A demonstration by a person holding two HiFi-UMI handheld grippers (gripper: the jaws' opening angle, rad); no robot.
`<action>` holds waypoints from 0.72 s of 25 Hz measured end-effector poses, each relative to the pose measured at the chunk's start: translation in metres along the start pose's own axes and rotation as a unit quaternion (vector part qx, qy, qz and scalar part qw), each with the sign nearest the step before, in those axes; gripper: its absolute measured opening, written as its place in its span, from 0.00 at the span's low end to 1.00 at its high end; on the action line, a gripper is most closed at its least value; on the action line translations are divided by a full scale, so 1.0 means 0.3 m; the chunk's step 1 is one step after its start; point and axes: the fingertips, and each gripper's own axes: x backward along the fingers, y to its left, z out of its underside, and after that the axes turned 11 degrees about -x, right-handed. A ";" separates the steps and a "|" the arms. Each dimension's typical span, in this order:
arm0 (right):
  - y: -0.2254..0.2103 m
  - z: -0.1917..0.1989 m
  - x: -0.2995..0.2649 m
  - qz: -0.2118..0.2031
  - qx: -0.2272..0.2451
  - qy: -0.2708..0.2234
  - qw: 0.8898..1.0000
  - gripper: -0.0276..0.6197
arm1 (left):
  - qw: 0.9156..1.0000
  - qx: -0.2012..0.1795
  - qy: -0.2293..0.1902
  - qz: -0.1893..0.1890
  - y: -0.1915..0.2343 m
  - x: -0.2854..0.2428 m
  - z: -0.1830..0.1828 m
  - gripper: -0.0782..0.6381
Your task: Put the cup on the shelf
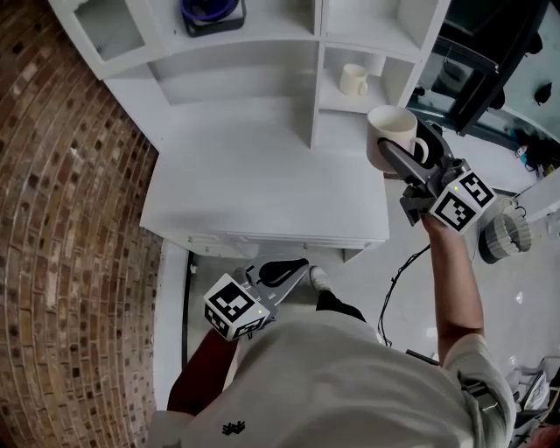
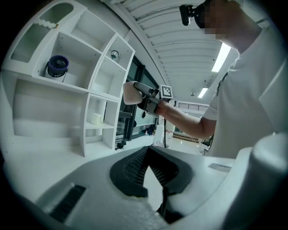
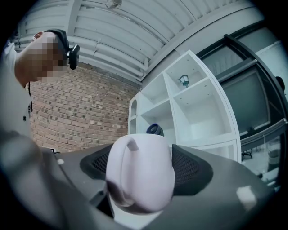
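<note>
My right gripper is shut on a white cup and holds it in the air, in front of the right end of the white shelf unit. In the right gripper view this cup fills the space between the jaws, handle towards the camera, with the shelf unit behind it. A second white cup stands in a small right-hand compartment. My left gripper hangs low by the person's body, shut with nothing in it. From the left gripper view I see the held cup raised near the shelves.
A dark blue round object sits in an upper compartment. The white desk top spreads below the shelves. Brick wall runs along the left. A black frame and a ribbed white object stand at the right.
</note>
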 end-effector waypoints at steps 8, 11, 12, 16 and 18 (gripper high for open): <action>-0.240 -0.237 -0.207 -0.021 0.032 -0.040 0.998 0.66 | 1.000 -0.006 -0.003 -0.030 0.208 -0.126 -0.090 0.12; -0.322 -0.288 -0.283 -0.026 0.034 -0.048 0.998 0.66 | 0.999 -0.001 0.004 -0.037 0.258 -0.165 -0.092 0.12; -0.352 -0.303 -0.306 -0.026 0.032 -0.051 0.998 0.66 | 0.999 0.002 0.006 -0.040 0.275 -0.176 -0.092 0.12; -0.470 -0.360 -0.408 -0.023 0.034 -0.054 0.998 0.65 | 0.998 0.005 0.002 -0.056 0.349 -0.219 -0.119 0.12; -0.523 -0.389 -0.462 -0.021 0.038 -0.054 0.998 0.65 | 0.998 0.004 -0.002 -0.063 0.385 -0.239 -0.134 0.12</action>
